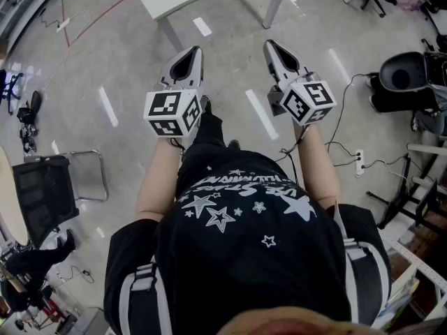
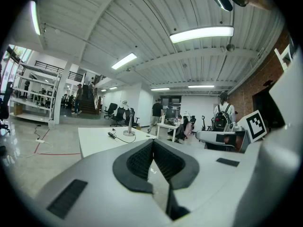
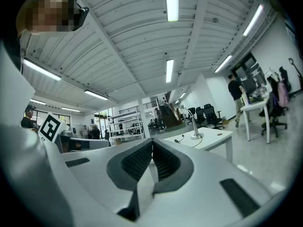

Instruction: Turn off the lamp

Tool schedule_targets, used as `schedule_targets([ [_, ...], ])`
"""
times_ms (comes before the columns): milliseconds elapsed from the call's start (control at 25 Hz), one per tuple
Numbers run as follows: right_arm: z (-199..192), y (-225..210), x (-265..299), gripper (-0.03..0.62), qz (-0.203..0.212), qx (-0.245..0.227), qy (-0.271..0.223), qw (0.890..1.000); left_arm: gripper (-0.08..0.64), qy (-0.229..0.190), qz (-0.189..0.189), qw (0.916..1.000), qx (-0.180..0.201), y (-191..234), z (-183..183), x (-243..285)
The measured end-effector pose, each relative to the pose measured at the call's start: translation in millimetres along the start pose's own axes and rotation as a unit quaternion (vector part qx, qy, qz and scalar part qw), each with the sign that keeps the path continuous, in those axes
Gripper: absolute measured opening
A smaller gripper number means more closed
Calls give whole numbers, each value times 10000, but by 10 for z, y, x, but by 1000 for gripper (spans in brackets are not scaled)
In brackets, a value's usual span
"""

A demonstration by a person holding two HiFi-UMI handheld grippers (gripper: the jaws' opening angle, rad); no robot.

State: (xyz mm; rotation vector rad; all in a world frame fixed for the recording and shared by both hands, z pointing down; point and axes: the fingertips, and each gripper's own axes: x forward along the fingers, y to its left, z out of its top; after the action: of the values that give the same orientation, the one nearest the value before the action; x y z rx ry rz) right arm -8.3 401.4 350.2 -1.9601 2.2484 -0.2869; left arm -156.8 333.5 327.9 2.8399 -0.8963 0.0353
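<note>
A slim silver desk lamp point(image 2: 128, 122) stands on a white table point(image 2: 94, 143) some way ahead of me; the right gripper view shows the same lamp point(image 3: 193, 125) on the table point(image 3: 213, 138), with its head bent over. Whether it is lit I cannot tell. My left gripper point(image 2: 153, 142) is held level, its jaws shut with nothing between them. My right gripper point(image 3: 152, 142) is level too, and its ribbed pads meet at the tip on nothing. In the head view both grippers, left point(image 1: 187, 53) and right point(image 1: 274, 47), point at the table's near edge point(image 1: 188, 2), well short of it.
A black cable point(image 2: 113, 135) lies on the table by the lamp's base. A black office chair point(image 1: 42, 190) stands at my left, a power strip point(image 1: 359, 162) with cords and black equipment point(image 1: 408, 79) at my right. People point(image 2: 156, 113) and desks fill the far room.
</note>
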Motion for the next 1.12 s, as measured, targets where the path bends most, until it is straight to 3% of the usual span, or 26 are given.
schedule_targets([
  [600,120,-569,726,6,-283,36,86,9996,11,-133,-64,9998,-150,588,232,960],
  [1120,219,-824,1912,6,-374,6,259,9990,11,12,-194,9994,-281,1476,396,1824],
])
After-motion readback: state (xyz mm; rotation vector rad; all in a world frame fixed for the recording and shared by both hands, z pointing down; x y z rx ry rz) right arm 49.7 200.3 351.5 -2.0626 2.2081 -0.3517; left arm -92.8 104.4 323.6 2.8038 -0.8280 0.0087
